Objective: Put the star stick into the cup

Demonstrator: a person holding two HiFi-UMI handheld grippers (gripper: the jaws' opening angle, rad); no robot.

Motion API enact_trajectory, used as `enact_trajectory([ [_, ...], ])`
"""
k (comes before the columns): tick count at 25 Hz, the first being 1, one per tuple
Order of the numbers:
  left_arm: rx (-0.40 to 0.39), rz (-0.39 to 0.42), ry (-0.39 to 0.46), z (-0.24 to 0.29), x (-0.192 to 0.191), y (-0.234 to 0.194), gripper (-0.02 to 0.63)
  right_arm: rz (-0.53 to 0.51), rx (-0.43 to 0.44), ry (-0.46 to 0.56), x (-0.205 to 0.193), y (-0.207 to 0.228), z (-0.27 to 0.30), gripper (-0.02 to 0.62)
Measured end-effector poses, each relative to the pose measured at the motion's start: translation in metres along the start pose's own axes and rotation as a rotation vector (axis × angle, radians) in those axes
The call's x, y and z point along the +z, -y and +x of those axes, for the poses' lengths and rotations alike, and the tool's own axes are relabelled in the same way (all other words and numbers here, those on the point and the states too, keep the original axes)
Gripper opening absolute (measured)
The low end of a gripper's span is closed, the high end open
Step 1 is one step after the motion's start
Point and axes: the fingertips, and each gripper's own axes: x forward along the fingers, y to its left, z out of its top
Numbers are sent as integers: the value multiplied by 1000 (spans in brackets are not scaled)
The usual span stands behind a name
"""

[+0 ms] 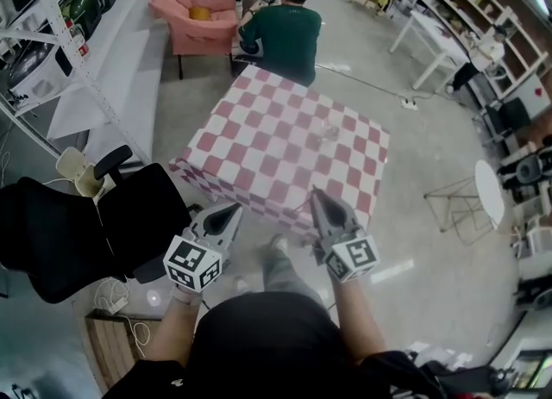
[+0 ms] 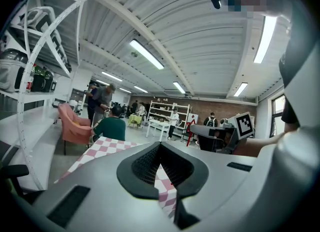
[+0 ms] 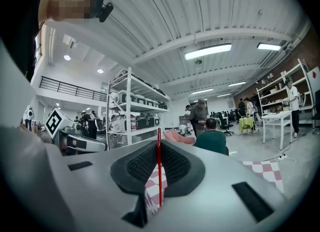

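Observation:
A table under a red-and-white checked cloth (image 1: 259, 147) stands ahead of me, with a small clear cup (image 1: 329, 133) on its right part. My right gripper (image 1: 320, 202) is short of the table's near edge and is shut on a thin red stick (image 3: 159, 166), which stands upright between its pads. The stick's star end is hidden. My left gripper (image 1: 229, 213) hangs beside it at the left, shut with nothing in it; in the left gripper view its jaws (image 2: 160, 146) meet over the cloth. Both grippers are well short of the cup.
A person in a green top (image 1: 285, 35) sits at the table's far side. A black office chair (image 1: 78, 225) stands close at my left, beside white shelving (image 1: 78, 52). Behind are a pink armchair (image 1: 194, 14) and, at right, a small white round table (image 1: 490, 190).

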Motion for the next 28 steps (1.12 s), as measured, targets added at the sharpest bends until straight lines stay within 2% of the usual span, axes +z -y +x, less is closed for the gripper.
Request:
enact_trajectory([
  [7,34,0,-23,40,7,-20,41,23,30,-28,-9,37,36,29],
  [10,51,6,-39,61,14,-31,41,54,45,-9,-4,56,56,29],
  [17,104,20,-63,119,31,-51,41,87,81,-8,-6,119,90,29],
  [21,133,14,-82,150,34,-58,41,111,102,25,2,155,105,29],
  [28,153,24,-105,197,41,-58,41,125,83,37,11,219,121,29],
])
